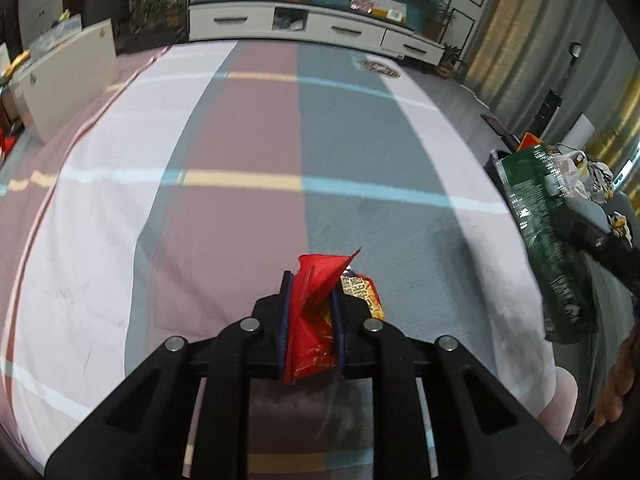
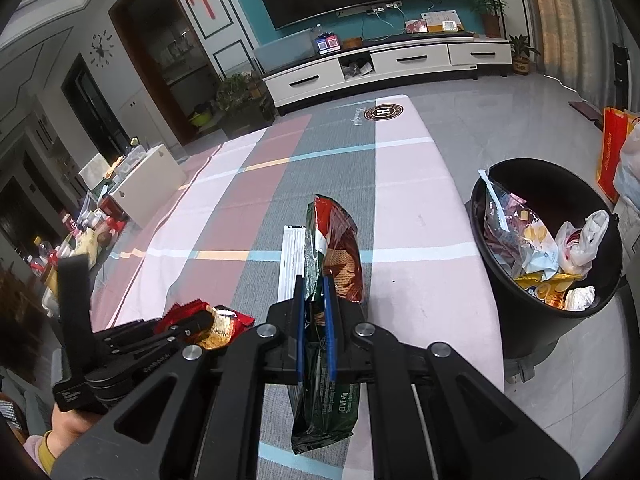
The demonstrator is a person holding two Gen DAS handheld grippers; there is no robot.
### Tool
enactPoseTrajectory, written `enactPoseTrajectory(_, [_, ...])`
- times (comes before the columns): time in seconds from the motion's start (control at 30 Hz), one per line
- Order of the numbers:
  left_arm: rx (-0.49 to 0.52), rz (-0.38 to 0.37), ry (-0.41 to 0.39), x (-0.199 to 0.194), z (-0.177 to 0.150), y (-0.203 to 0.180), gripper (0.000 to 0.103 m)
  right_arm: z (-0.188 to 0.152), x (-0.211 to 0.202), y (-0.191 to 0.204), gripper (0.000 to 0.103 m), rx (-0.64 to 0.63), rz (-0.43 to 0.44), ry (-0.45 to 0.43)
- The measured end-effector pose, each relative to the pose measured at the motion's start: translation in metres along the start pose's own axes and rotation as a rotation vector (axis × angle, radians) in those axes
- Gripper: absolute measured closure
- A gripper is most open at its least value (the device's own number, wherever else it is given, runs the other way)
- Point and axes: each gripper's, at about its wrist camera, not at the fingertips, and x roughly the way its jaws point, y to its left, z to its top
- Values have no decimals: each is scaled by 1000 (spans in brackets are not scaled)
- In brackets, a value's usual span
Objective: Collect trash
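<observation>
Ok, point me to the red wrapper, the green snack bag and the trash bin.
red wrapper (image 1: 316, 312), left wrist view, crumpled middle between the fingers.
green snack bag (image 2: 334, 248), right wrist view, upper part above the fingers.
trash bin (image 2: 560, 312), right wrist view, outer black wall.

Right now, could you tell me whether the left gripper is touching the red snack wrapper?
Touching. The left wrist view shows the left gripper with its jaws closed on the red snack wrapper, pads pressed against both sides.

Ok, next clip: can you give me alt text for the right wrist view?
The right gripper is shut on a green snack bag, held above a striped cloth-covered table. To its left, the left gripper grips a red wrapper; to its right, a black trash bin on the floor holds discarded packaging.
</observation>
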Motion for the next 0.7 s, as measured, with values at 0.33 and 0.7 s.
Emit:
enactPoseTrajectory(0.33, [98,-33,-99,-33,22,-43,85,2,-13,-6,94,12,-4,-38])
enactPoseTrajectory(0.7, [176,-64,-123,-41,36,-83,85,2,-30,-33,94,62,-30,-82])
